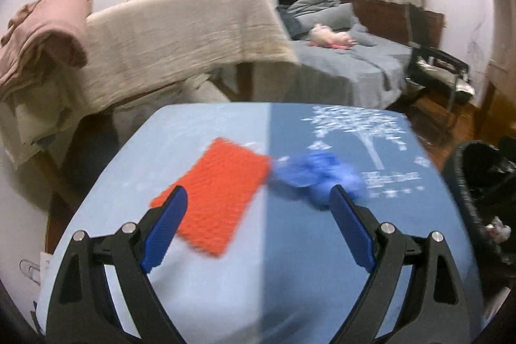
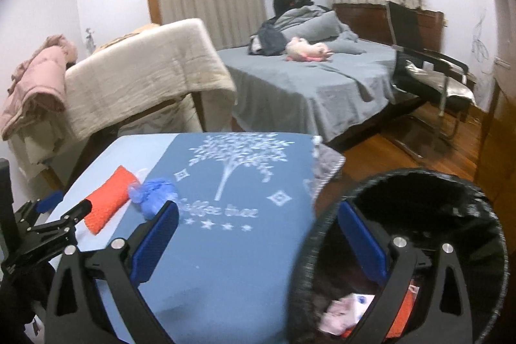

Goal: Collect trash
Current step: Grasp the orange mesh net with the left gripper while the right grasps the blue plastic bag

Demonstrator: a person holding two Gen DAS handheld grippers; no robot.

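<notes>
An orange textured pad (image 1: 222, 195) and a crumpled blue glove-like wad (image 1: 314, 178) lie side by side on the blue table cover (image 1: 225, 279). My left gripper (image 1: 258, 192) hovers just short of them, open wide, with its left finger over the pad's near corner and its right finger by the wad. The right wrist view shows the pad (image 2: 109, 199), the wad (image 2: 154, 192) and the left gripper (image 2: 69, 203) at the left. My right gripper (image 2: 258, 208) is open and empty, straddling the table's edge and the black bin (image 2: 322, 234), which holds paper scraps.
The black bin (image 1: 458, 182) stands right of the table. A chair draped with a beige blanket (image 2: 145, 79) and a pink garment (image 2: 38, 86) stands behind the table. Further back are a grey bed (image 2: 306, 86) and a black chair (image 2: 429, 70) on wooden floor.
</notes>
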